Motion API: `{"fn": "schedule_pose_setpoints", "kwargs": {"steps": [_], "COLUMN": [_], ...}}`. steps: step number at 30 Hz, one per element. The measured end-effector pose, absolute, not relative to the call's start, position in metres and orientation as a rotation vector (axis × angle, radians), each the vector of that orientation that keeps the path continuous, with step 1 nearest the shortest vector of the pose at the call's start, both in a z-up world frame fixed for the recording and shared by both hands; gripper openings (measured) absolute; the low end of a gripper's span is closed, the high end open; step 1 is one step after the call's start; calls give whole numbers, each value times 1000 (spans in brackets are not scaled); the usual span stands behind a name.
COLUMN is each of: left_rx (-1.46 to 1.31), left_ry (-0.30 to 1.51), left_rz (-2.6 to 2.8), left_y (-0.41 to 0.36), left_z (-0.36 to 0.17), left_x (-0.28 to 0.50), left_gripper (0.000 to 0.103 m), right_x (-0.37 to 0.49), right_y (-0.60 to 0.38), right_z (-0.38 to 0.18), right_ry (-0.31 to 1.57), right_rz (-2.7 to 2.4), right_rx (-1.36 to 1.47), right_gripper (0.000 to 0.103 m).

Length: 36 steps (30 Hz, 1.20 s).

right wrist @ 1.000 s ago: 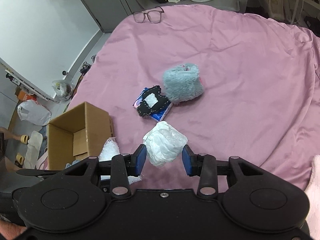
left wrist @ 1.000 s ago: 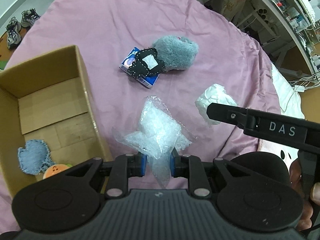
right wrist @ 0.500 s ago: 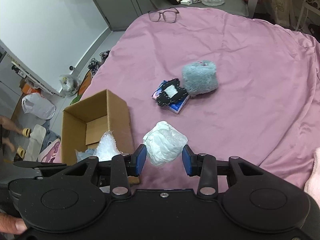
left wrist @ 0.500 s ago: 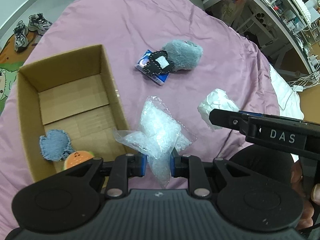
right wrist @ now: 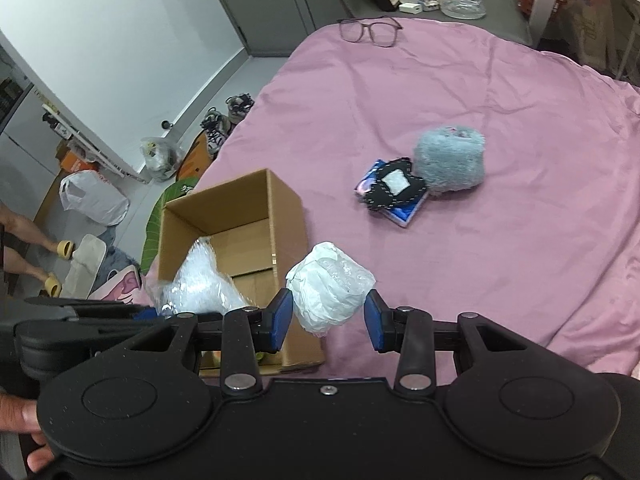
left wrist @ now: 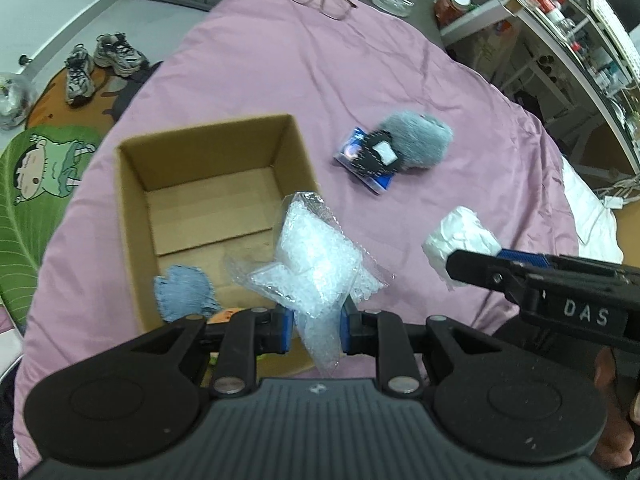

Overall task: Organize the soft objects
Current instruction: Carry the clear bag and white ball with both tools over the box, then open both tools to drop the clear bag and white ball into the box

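Observation:
My left gripper (left wrist: pixel 316 326) is shut on a clear bubble-wrap bag (left wrist: pixel 316 260) and holds it above the right wall of an open cardboard box (left wrist: pixel 132 208). The bag also shows in the right wrist view (right wrist: pixel 200 284). My right gripper (right wrist: pixel 326 320) is shut on a white wad of plastic wrap (right wrist: pixel 330 282), held above the pink bedspread just right of the box (right wrist: pixel 280 208); the wad shows in the left wrist view (left wrist: pixel 460 236). A denim mitt (left wrist: pixel 184 292) and an orange toy (left wrist: pixel 224 314) lie in the box.
A grey fluffy pouch (right wrist: pixel 448 160), a black stitched patch (right wrist: pixel 394 188) and a blue packet (right wrist: pixel 404 212) lie together on the pink bedspread (right wrist: pixel 500 260). Glasses (right wrist: pixel 370 30) lie at the far edge. Shelves (left wrist: pixel 560 20) stand beyond the bed, shoes (left wrist: pixel 100 60) on the floor.
Both grippers have risen and drawn back with their loads. The box now sits more under my left gripper, and the bubble-wrap bag hangs over its right wall.

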<state>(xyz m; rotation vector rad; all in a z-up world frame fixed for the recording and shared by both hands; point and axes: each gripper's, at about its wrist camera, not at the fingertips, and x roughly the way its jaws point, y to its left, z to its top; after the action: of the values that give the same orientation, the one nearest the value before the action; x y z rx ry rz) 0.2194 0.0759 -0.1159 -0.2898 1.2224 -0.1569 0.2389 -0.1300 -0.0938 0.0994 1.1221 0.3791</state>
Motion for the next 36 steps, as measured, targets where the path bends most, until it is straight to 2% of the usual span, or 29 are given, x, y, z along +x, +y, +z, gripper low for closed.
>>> {"fn": "schedule_pose_setpoints", "kwargs": {"steps": [27, 36], "left_rx": [-314, -268], "left_ry": [1250, 1285], "left_rz": [-8, 11], "left_y": [140, 141], "left_z": [-154, -162], "left_x": [260, 272], "left_gripper": [22, 35], "right_x": [255, 263], "right_y": [-55, -44], "right_z": [-117, -127], "right_ry": [1195, 1226], "right_rz": [492, 509], "right_rx": [34, 23], "right_gripper": [39, 39]}}
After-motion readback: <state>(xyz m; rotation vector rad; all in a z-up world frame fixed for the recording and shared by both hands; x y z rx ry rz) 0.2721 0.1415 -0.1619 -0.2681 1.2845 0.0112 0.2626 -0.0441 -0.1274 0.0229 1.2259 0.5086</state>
